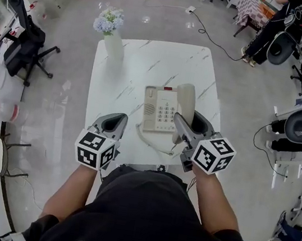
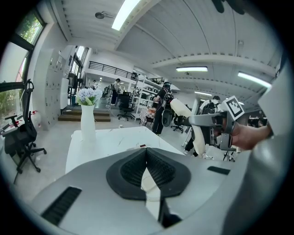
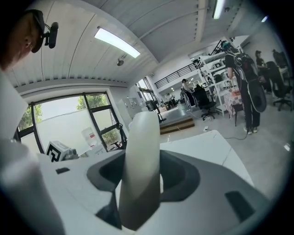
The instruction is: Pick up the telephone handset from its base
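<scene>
While the right gripper (image 1: 184, 123) has its two jaws clamped on the one cream telephone handset (image 1: 186, 99), the left gripper (image 1: 119, 119) has its jaws pressed together at the tips with nothing between them. The handset stands nearly upright between the right jaws, raised over the right side of the single telephone base (image 1: 160, 110). From the left gripper view it shows clear above the table top. The base lies near the near edge of the white marble table (image 1: 149, 60), a little right of the middle. One coiled cord (image 1: 147, 138) loops from the base's near left corner along that edge. The left gripper hovers at the near edge, left of the base and apart from it. One white vase (image 1: 114, 44) holding one bunch of pale blue flowers (image 1: 108, 22) stands at the far left corner, well apart from the telephone. One black office chair (image 1: 26, 42) stands on the floor to the left of the table.
</scene>
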{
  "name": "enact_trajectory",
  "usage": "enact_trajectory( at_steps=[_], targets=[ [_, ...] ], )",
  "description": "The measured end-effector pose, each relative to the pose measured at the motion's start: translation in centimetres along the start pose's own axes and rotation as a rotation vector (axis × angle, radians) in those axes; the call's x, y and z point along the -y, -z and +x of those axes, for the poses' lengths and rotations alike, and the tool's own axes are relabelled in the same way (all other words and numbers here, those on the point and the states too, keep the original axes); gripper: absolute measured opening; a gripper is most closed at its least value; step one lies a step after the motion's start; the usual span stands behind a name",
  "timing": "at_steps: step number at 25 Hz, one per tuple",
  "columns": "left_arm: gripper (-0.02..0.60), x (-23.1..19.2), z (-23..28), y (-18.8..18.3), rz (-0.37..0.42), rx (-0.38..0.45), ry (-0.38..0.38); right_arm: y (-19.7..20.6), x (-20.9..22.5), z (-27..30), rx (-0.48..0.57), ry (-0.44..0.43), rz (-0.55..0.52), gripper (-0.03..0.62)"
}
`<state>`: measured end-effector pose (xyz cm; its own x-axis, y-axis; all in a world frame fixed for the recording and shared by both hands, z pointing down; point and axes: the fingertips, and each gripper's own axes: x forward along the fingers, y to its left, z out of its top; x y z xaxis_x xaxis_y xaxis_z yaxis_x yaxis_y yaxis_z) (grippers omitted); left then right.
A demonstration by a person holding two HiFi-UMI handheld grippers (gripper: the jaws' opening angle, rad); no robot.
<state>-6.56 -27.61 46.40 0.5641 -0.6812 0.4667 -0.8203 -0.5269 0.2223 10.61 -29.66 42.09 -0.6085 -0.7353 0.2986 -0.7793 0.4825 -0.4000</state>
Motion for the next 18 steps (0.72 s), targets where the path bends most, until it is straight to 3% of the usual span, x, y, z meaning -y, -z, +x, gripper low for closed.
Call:
enact_trajectory(
  at_steps=[7, 18],
  targets=[
    [0.002, 0.3, -0.5, -0.1, 0.006, 0.006, -0.01, -0.7, 0.5, -2.5, 0.049, 0.011, -0.02, 0.212],
    [0.002, -0.4, -1.4, -0.5, 0.018, 0.013, -0.042, 0.1, 2.5, -4.0, 0.043, 0.045, -0.029, 0.212]
  ],
)
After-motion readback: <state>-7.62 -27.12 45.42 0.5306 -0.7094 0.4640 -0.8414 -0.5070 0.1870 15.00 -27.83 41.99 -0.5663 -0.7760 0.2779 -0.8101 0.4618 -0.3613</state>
